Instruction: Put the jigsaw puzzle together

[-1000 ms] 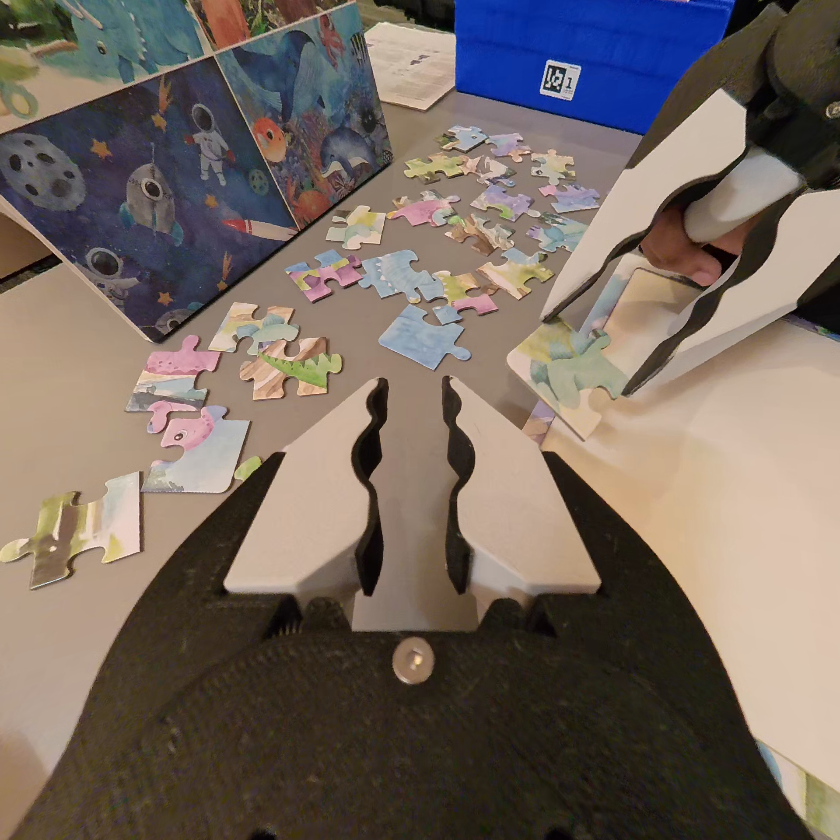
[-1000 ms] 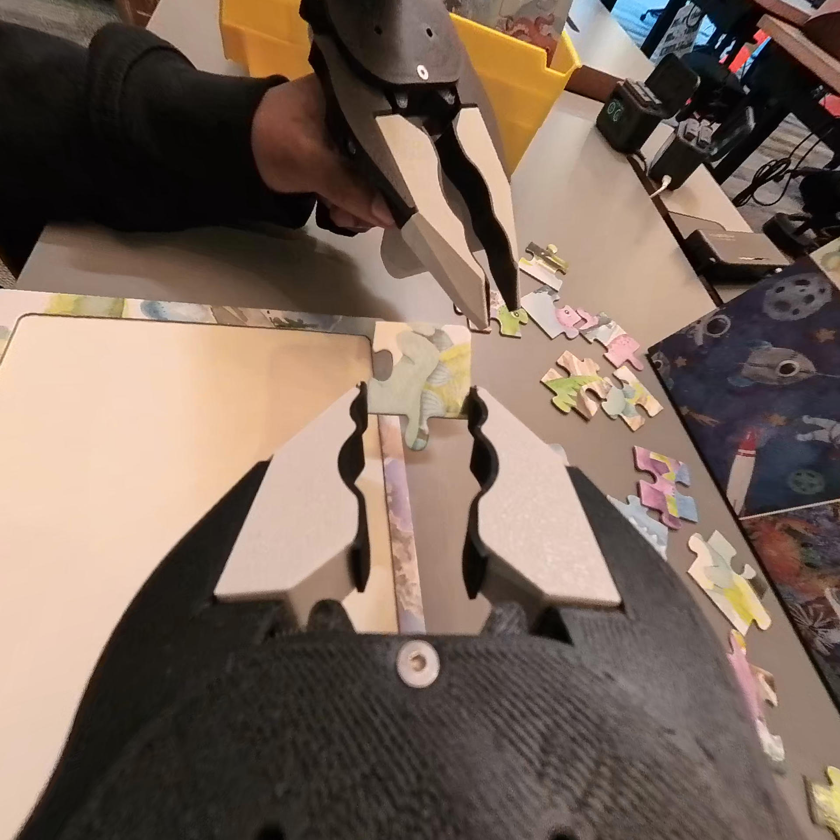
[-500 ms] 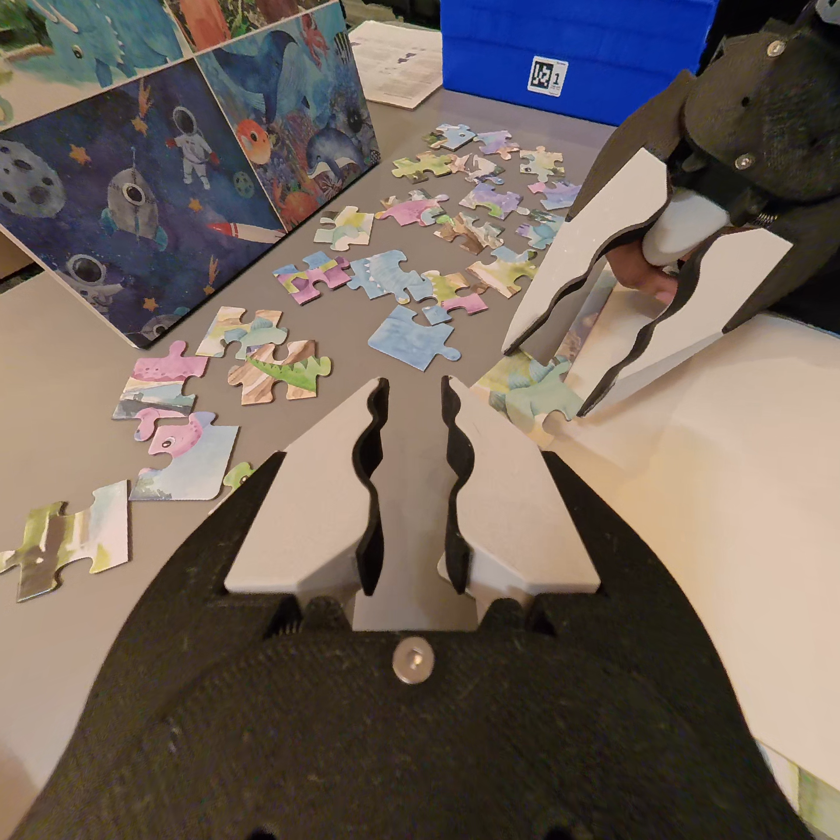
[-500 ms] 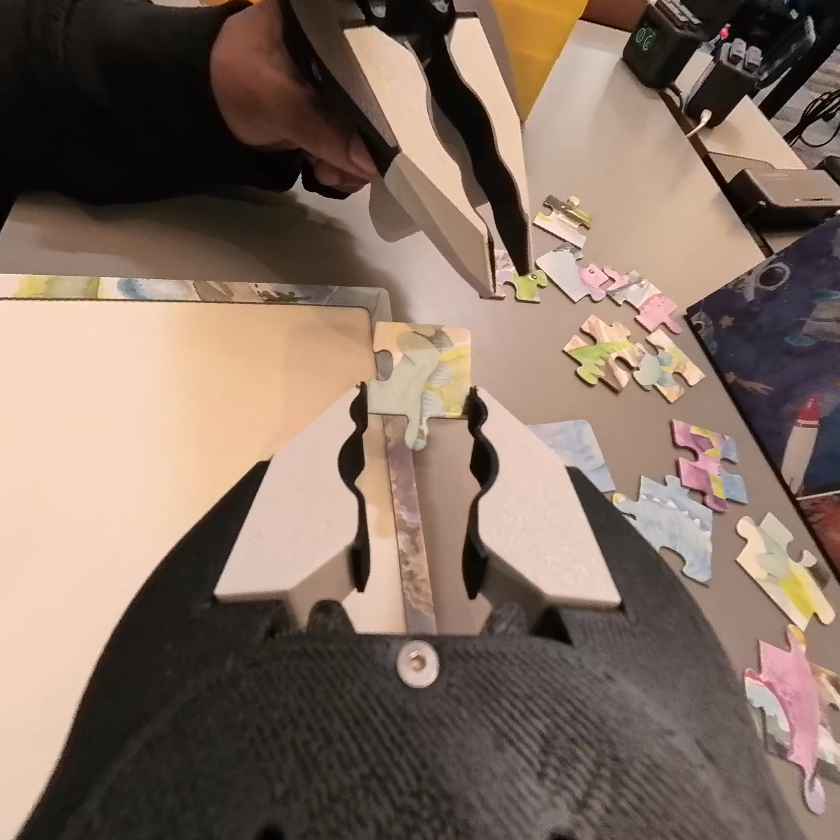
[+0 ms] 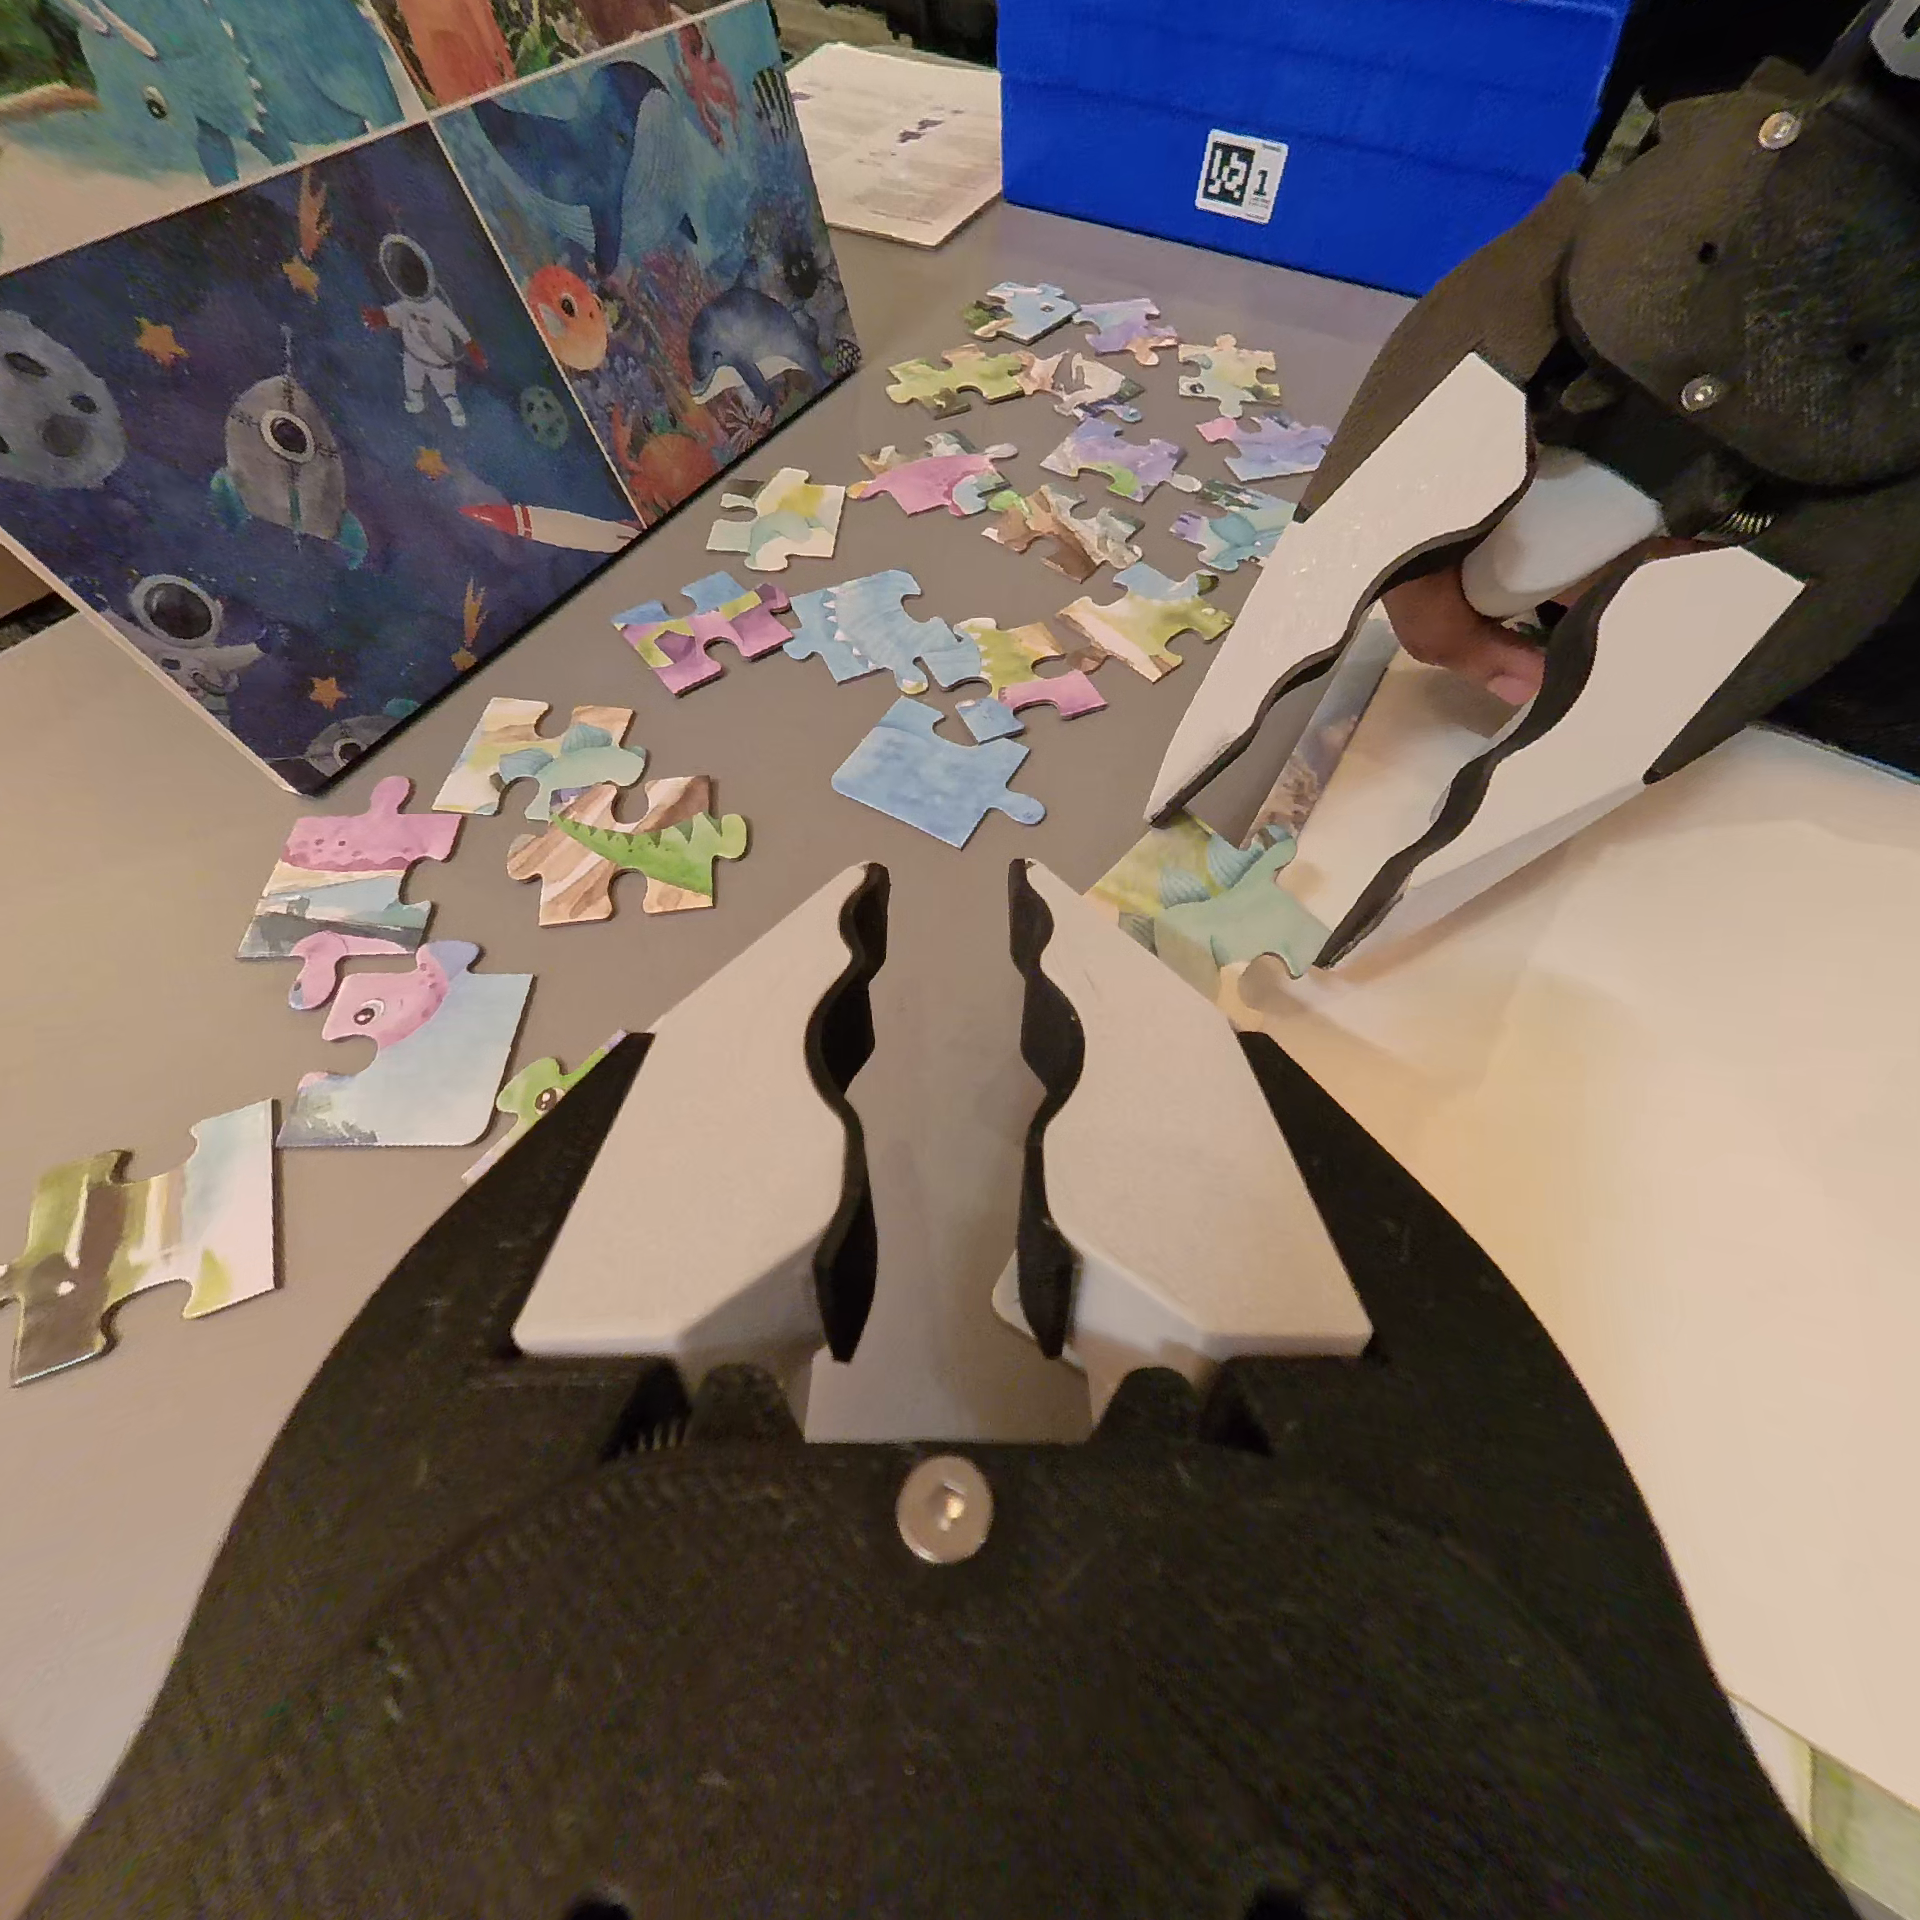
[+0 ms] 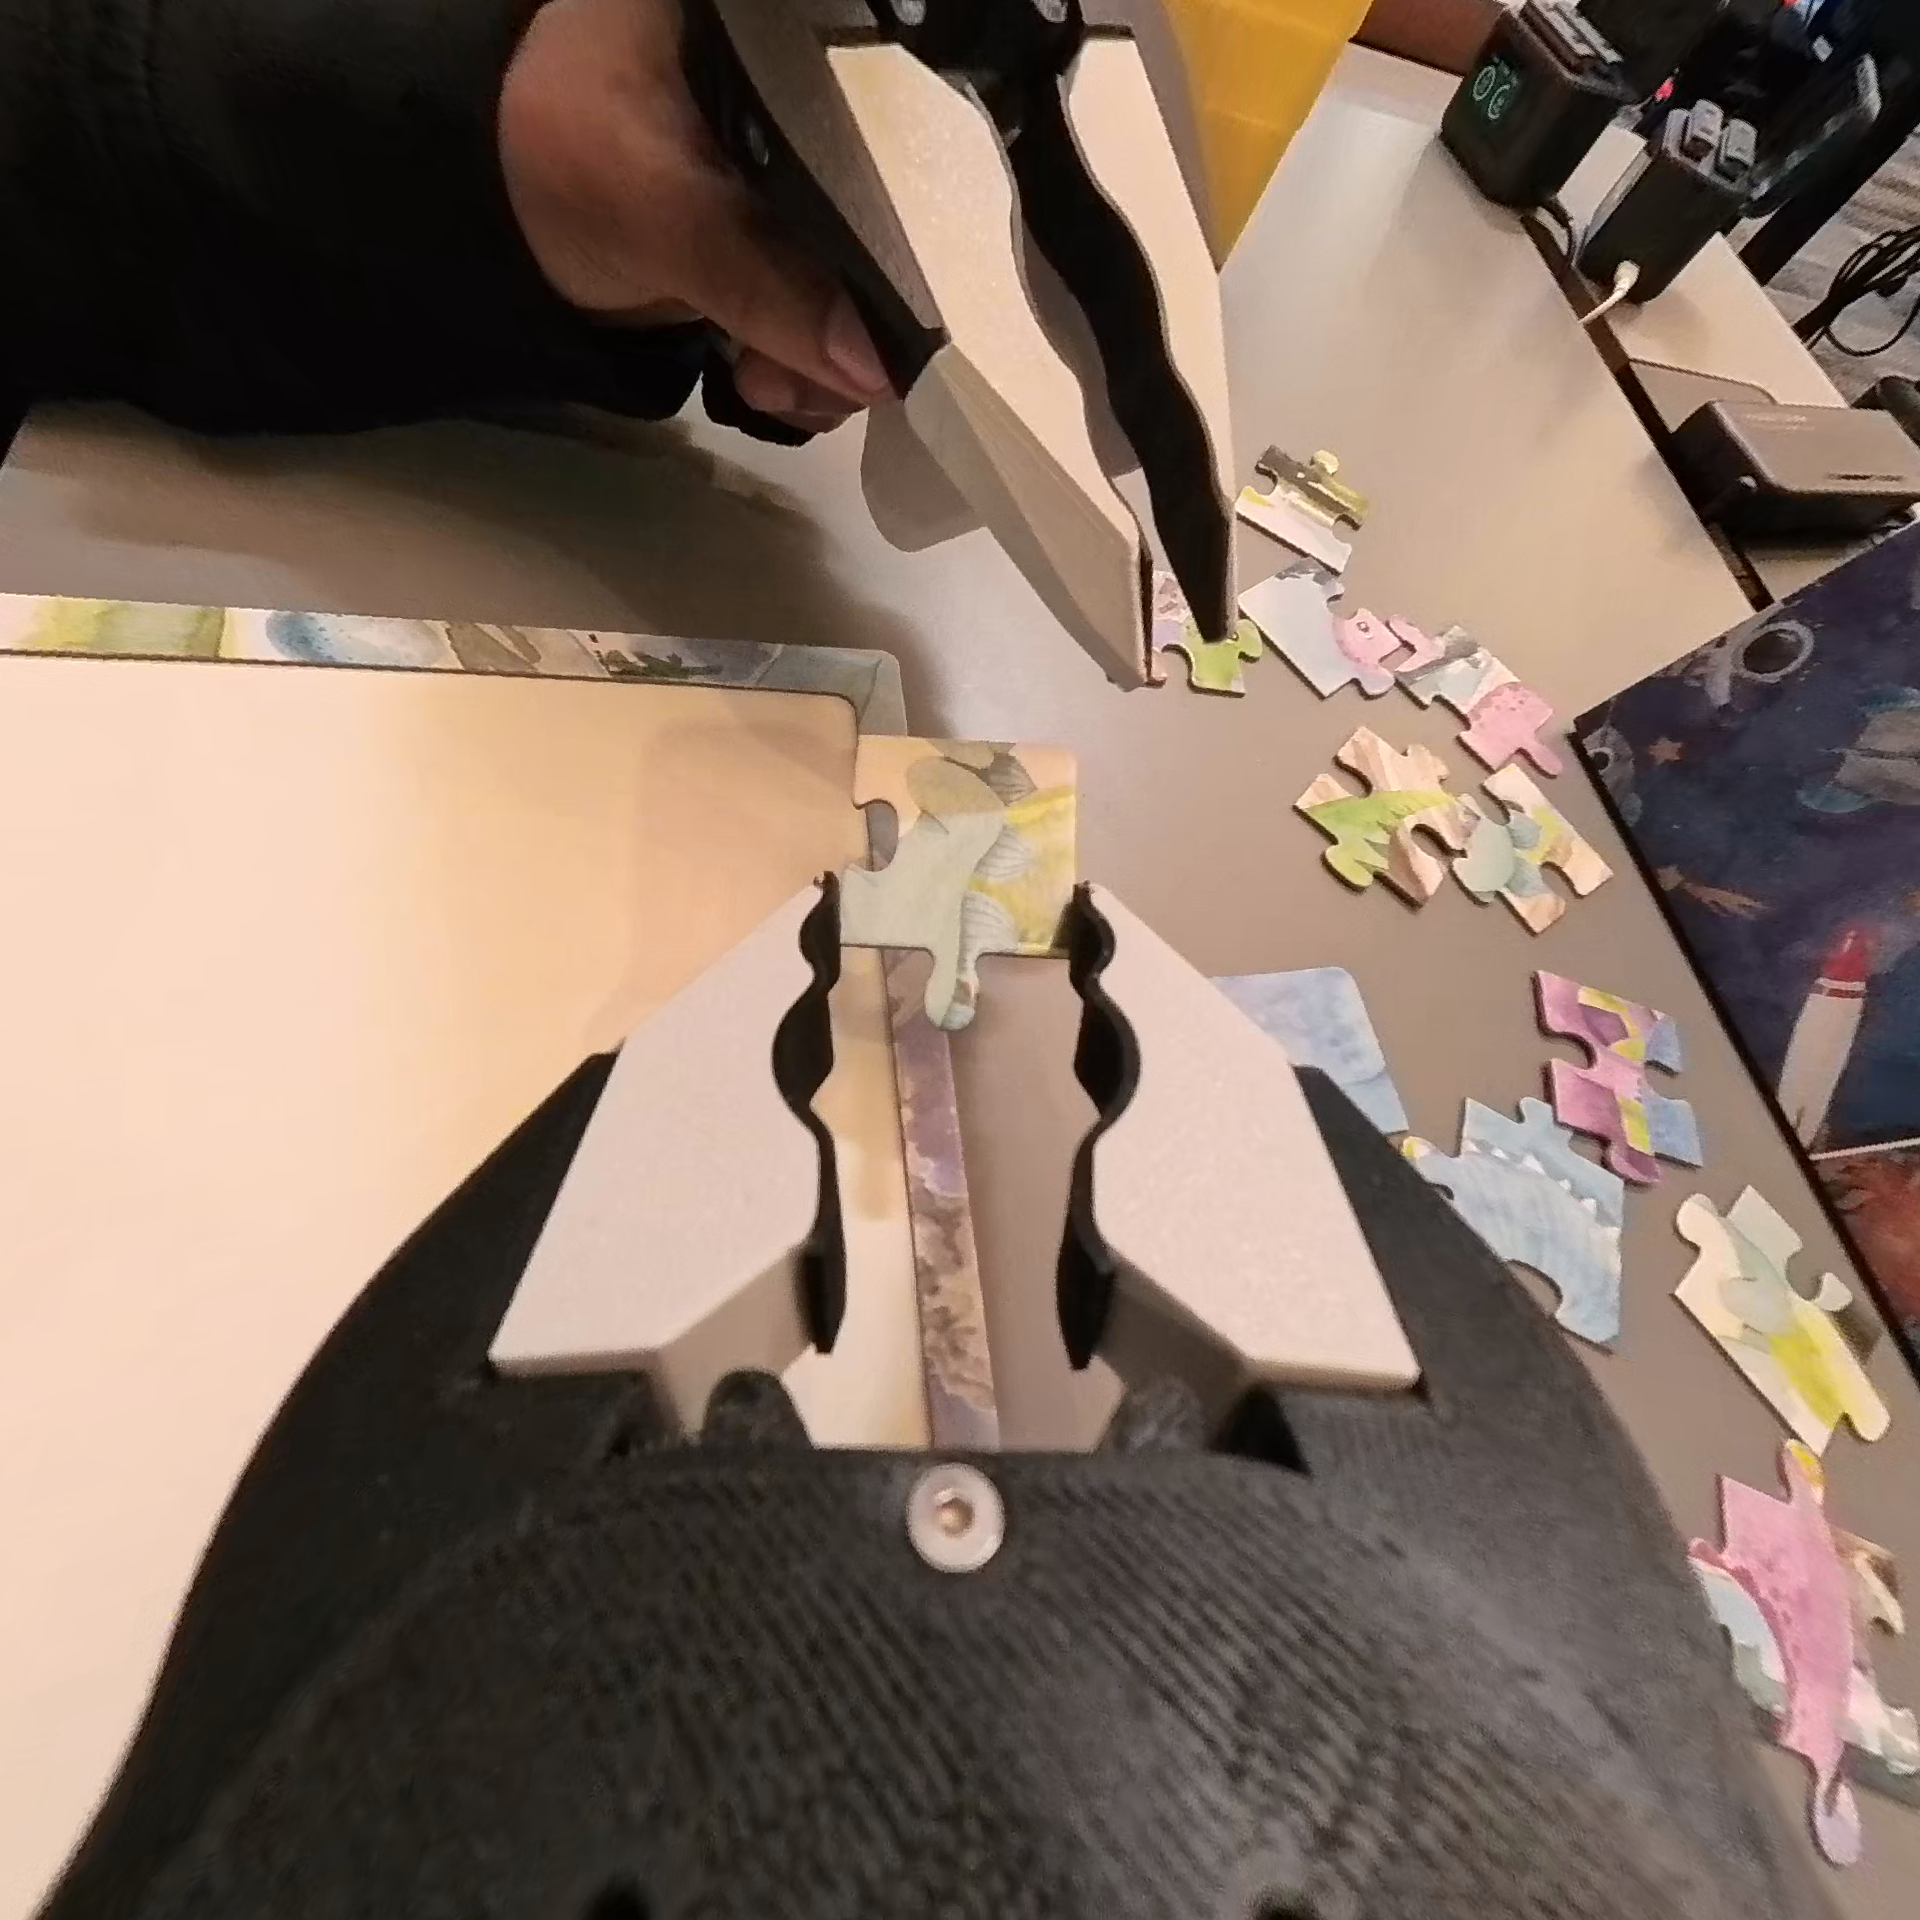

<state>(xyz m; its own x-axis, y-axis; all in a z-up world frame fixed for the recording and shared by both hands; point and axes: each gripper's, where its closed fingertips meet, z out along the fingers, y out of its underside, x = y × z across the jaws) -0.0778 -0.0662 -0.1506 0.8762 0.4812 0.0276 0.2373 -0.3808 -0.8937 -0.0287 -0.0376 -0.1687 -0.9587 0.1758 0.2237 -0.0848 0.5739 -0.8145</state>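
Note:
My right gripper (image 6: 954, 894) is shut on a pale green corner piece (image 6: 966, 831), gripping its two side edges. It holds the piece low over the corner of the cream puzzle tray (image 6: 416, 883), which has a painted border. The left wrist view shows the same gripper (image 5: 1242, 888) and piece (image 5: 1216, 914) at the tray's (image 5: 1662, 1143) near corner. My left gripper (image 5: 948, 873) is open and empty just above the grey table. In the right wrist view its tips (image 6: 1174, 655) are beside a small green piece (image 6: 1221, 655). Several loose pieces (image 5: 935, 769) lie scattered on the table.
A picture board with space and sea scenes (image 5: 312, 468) stands at the left. A blue bin (image 5: 1299, 125) and a paper sheet (image 5: 894, 145) are behind the pieces. A yellow bin (image 6: 1268, 104) and black devices (image 6: 1538, 114) sit beyond the left gripper.
My right gripper has brought the corner piece down and in towards the tray corner. My left gripper has shifted slightly, closer to the right gripper, with its jaws unchanged.

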